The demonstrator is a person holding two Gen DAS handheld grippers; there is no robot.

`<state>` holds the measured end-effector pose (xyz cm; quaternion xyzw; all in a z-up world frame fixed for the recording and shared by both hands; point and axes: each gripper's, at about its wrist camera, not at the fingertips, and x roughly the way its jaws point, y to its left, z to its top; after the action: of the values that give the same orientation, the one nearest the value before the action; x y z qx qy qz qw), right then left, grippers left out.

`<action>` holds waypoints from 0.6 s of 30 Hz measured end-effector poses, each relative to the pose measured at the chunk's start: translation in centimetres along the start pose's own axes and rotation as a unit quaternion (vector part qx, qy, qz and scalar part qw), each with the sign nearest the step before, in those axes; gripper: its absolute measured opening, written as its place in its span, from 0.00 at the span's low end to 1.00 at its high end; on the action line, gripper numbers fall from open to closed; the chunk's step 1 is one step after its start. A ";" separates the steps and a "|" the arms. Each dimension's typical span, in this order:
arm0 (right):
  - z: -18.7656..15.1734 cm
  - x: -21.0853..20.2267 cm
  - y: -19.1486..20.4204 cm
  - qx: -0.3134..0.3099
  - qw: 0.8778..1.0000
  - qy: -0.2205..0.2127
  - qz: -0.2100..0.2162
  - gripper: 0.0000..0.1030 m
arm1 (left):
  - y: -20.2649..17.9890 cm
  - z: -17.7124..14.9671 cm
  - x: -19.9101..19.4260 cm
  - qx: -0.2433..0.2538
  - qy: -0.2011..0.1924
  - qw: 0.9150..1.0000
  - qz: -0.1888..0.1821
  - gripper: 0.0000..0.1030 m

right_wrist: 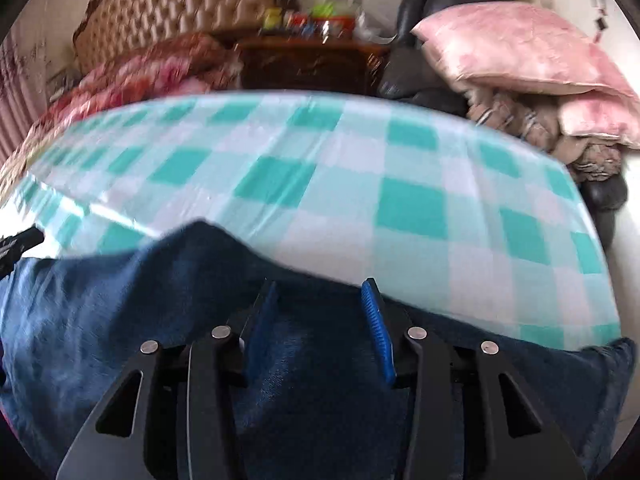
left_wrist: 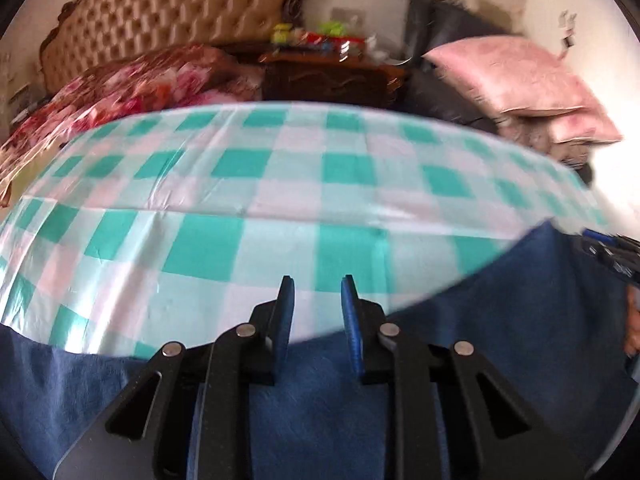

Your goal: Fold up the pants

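Both tongs point(left_wrist: 317, 286) point(right_wrist: 320, 290) gape over rumpled dark-blue pants point(right_wrist: 120, 320).

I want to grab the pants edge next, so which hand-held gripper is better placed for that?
Probably the right hand-held gripper: its open fingers sit right at the far edge of the blue pants. The left hand-held gripper is also open, but its tips point past the pants onto the checked cloth.

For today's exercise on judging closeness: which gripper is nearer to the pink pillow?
Right, as a judgement. The right gripper sees the pink pillow larger and appears in the left camera's right edge; the left gripper sits farther left. Both are over the blue pants.
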<state>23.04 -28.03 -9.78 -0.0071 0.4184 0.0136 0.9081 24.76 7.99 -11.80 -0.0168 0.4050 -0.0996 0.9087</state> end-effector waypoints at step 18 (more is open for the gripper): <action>-3.3 -3.2 -11.2 0.083 0.993 0.011 -0.081 0.29 | 20.0 -2.8 -2.7 -0.126 0.055 0.976 0.166 0.37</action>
<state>18.79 -39.41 -9.43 0.0339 0.4263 -0.0946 0.8990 24.28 28.22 -13.89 -0.0580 0.4607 0.1039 0.8795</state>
